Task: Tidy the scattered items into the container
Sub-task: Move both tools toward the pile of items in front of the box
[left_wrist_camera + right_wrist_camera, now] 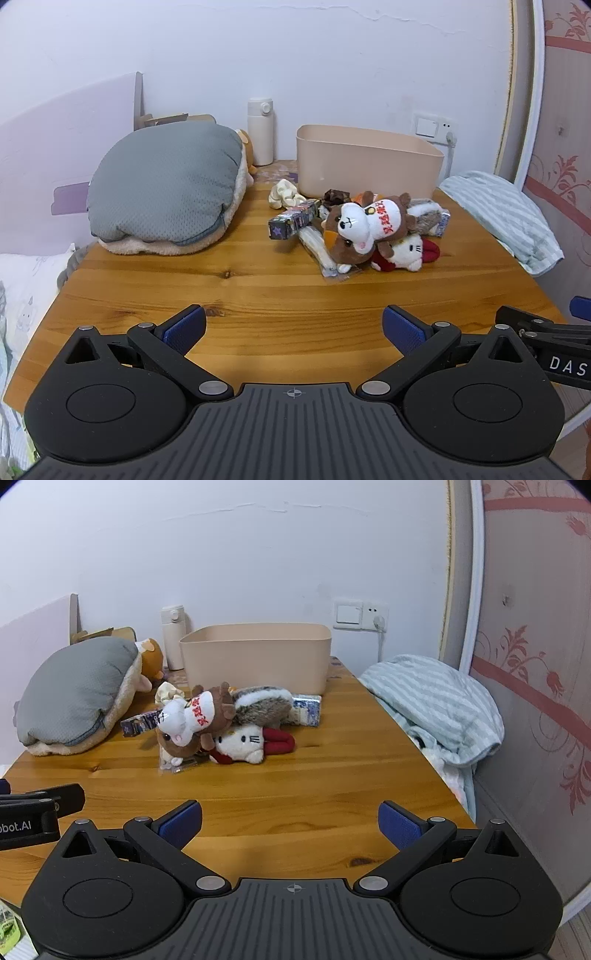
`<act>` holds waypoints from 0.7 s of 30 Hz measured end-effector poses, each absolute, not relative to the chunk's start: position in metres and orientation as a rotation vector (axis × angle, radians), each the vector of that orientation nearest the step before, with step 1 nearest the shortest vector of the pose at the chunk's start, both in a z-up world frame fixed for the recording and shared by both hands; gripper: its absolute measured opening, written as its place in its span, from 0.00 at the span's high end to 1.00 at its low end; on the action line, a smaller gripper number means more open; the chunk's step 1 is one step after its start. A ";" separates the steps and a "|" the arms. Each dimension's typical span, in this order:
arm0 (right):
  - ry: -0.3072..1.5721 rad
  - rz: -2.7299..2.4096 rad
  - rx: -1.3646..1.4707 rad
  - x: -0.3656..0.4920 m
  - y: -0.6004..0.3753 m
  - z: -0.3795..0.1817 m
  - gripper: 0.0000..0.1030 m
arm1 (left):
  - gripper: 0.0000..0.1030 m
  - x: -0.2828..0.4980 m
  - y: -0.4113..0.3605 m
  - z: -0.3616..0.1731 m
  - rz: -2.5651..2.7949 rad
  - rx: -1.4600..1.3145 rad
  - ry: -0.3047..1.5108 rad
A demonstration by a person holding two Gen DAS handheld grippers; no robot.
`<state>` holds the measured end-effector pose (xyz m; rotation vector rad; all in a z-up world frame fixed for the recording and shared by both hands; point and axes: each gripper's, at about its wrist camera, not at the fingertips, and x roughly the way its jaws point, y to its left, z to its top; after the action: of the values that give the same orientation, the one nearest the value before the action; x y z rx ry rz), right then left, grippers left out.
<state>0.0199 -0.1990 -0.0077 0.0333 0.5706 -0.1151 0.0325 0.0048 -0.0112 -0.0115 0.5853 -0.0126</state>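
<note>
Both grippers (293,326) (290,823) spread wide, empty. Plush toys (369,229) soft, light: pinch your grip mid-body; bin (365,162) just behind.

My left gripper (293,330) and right gripper (290,823) are matte black, with blue pads on the fingers (184,330), silver rivets behind, and a ribbed grey base.

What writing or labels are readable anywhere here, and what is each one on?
"DAS": white letters on the right gripper, cut off at the edge of the left wrist view.
"bot.AI": white letters on the left gripper, cut off at the edge of the right wrist view.
Red characters on the white plush shirt: not legible.
Print on the star-patterned box: too small to read.
</note>
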 end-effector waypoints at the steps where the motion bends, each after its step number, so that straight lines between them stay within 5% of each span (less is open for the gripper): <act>1: 0.570 -0.115 0.027 0.022 -0.198 -0.007 0.00 | 0.00 0.036 0.006 -0.011 -0.010 -0.012 0.587; 21: 0.582 -0.053 0.066 0.071 -0.190 -0.007 0.01 | 0.00 0.090 0.028 -0.012 -0.023 -0.022 0.629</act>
<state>0.0714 -0.1903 -0.0069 0.0662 0.5818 -0.0529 0.0904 0.0278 -0.0119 -0.0218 0.6288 -0.0233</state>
